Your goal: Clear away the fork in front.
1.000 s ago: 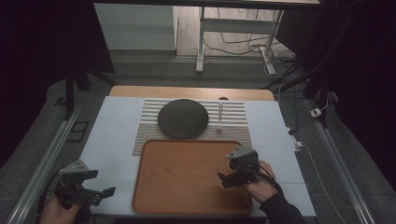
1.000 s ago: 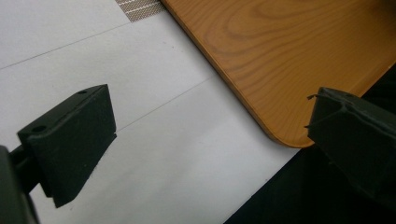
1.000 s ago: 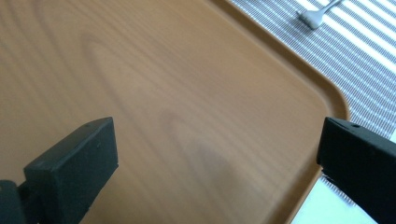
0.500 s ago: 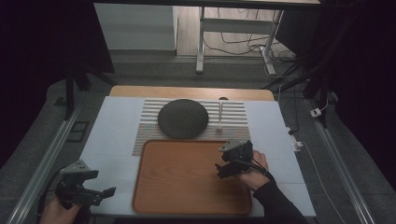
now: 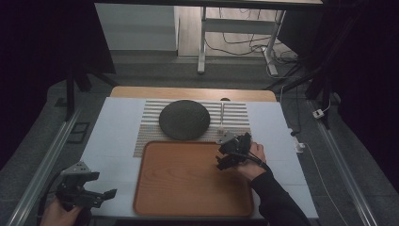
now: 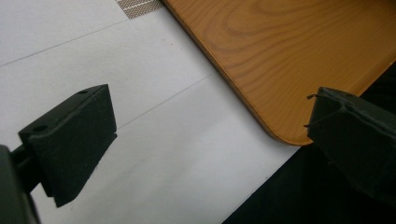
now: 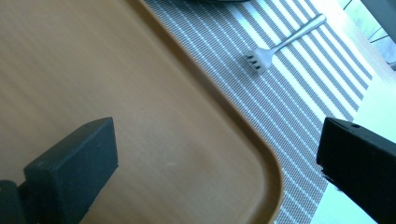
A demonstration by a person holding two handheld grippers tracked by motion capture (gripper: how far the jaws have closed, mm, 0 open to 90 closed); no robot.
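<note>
text: none legible | labels: none | brands: none | numbers: none | signs: none

My matt black foam-like right gripper (image 7: 219, 168) hovers over the smooth, satin-finished brown wooden tray (image 7: 93, 70), beside the woven grey-and-white striped cloth placemat (image 7: 299, 84) bearing a brushed, dull-shining metal fork (image 7: 280, 46).

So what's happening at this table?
A person holds a two-jaw gripper in each hand. The right gripper, jaws open and holding nothing, hovers over the far right corner of a wooden tray, near a fork lying on a striped placemat beside a dark round plate. The left gripper, also open, waits off the tray's near left corner.
</note>
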